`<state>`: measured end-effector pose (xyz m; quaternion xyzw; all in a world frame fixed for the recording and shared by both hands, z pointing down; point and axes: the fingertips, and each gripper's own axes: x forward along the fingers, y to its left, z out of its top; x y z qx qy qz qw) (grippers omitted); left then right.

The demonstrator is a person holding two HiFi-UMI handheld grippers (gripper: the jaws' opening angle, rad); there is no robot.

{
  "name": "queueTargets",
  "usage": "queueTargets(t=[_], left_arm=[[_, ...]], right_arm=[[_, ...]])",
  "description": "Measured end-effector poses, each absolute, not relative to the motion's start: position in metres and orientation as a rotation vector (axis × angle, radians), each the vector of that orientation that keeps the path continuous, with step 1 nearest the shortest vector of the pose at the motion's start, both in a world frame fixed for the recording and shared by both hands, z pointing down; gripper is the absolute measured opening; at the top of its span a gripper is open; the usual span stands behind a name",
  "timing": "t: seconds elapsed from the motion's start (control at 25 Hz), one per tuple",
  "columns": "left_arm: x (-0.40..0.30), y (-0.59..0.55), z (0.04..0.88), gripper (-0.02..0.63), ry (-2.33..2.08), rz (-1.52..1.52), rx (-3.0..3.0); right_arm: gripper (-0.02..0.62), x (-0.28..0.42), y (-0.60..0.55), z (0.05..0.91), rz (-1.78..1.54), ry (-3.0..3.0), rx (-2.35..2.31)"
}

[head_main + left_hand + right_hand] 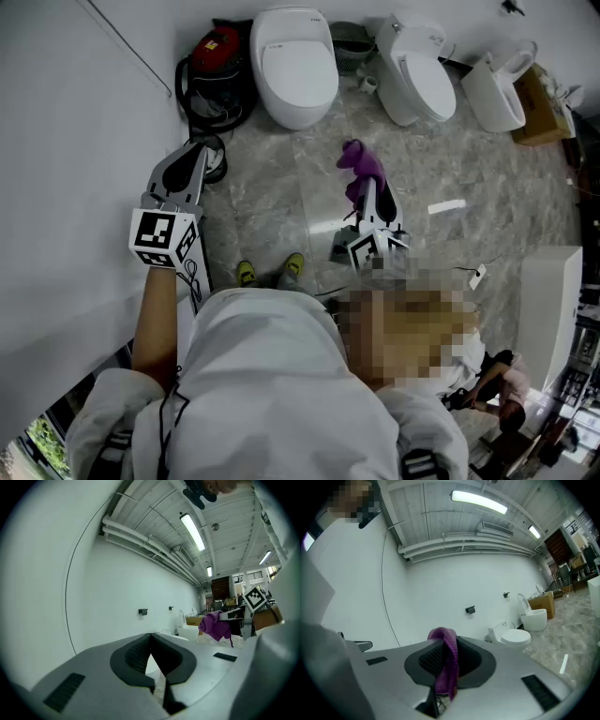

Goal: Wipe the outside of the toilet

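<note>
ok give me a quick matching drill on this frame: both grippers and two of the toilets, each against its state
Things:
1. left gripper
2. right gripper
3. toilet nearest the red machine (red machine)
4. toilet beside the cardboard box (cardboard box)

States:
a. lid raised
b. shut on the purple cloth
c. lid down
d. jaws together, nothing between them

Pairs: 1-d, 2-b, 3-c, 4-a
</note>
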<state>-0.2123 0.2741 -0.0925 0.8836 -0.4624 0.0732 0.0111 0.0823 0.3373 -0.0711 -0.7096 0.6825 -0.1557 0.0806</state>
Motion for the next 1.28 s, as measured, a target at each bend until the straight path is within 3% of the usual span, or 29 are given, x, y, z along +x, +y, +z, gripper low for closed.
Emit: queueTargets(t=[1.28], left_arm=[[-0.269, 0.247, -0.052, 0.012, -1.373, 0.259, 2.714]], right_arm=[[0.055, 0.012, 0.302, -0.055, -0.459, 2.068, -2.124]])
